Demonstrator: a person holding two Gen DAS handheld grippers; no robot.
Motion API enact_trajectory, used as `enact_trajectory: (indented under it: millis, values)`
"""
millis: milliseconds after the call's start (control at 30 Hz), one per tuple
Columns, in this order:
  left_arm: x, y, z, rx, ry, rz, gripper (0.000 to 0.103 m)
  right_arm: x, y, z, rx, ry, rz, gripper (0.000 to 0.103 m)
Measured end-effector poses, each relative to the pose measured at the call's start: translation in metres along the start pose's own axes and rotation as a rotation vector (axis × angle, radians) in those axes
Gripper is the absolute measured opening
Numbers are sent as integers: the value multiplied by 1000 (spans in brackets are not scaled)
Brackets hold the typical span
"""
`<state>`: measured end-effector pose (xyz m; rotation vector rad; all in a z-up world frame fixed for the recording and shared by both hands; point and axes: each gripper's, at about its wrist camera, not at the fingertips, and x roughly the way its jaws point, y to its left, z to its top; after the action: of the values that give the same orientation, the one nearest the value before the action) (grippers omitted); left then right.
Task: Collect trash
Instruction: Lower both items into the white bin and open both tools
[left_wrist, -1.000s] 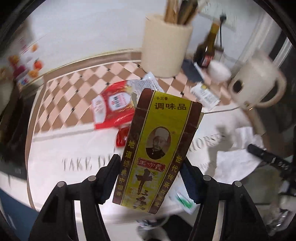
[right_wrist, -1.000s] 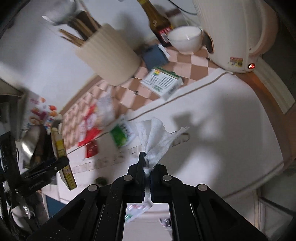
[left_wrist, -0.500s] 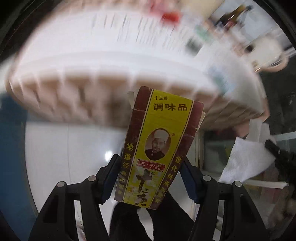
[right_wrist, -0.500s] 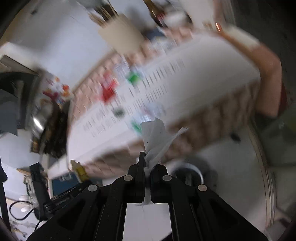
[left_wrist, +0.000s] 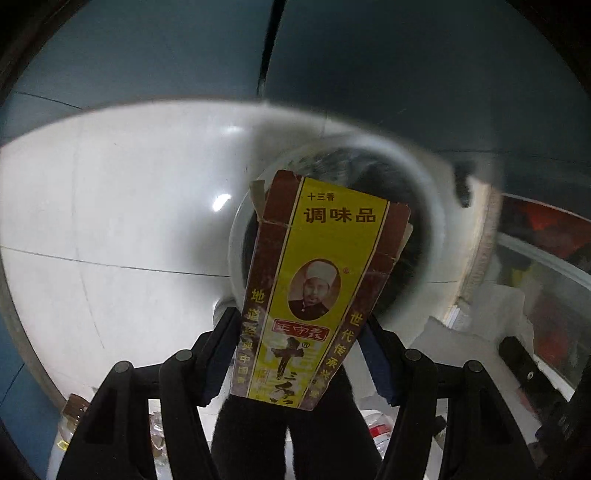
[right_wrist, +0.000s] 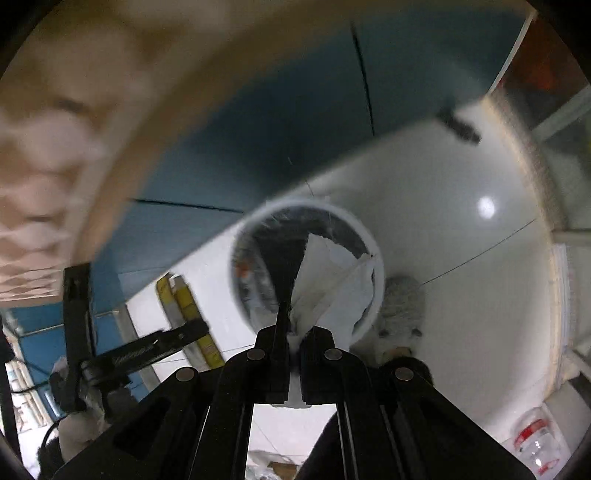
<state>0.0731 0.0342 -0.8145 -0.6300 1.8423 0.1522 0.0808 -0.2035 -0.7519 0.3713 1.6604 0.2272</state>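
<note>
Nearest to us, our left gripper (left_wrist: 301, 354) has its fingers (left_wrist: 221, 350) clamped on the sides of a yellow and brown seasoning box (left_wrist: 317, 288), which stands upright with its torn top flap open. Our right gripper (right_wrist: 293, 332) has its fingers (right_wrist: 280, 332) pinched tight on a crumpled white tissue (right_wrist: 332, 284), which fans out ahead of them. Both pieces of trash hang in the air above a round white trash bin (right_wrist: 375, 258), each covering part of its mouth in its own view; the bin is lined with a dark bag, and blurred bits of rubbish show inside. In the right wrist view the left gripper and its box appear to the left of the bin, near its rim. Just beside the bin on the right lies a fuzzy grey thing (right_wrist: 402, 306) that we cannot identify. The bin stands on a glossy white tiled floor (left_wrist: 129, 221). Behind it rises a dark blue wall (left_wrist: 406, 74). A clear plastic bottle with a red label (right_wrist: 533, 435) lies near the lower right edge. The surface (right_wrist: 55, 129), with its checked cloth, looms blurred at upper left.
</note>
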Motion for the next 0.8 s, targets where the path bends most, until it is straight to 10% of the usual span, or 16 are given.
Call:
enact_trajectory:
  millis: [267,333,500,800]
  values:
    - [45,-5,20,17,46,11,65,99,-28,8,-17,56,-31,5]
    - [38,-7,16,12,28,-3,90,104,-27,11,-16,70,-35,10]
    - [23,10,5,10,-12,7,98,110,-24,7,-32,92,-44,59]
    - [-15,11,-26,89,-204,243,98,106,-20,8,-88,82,-137,100]
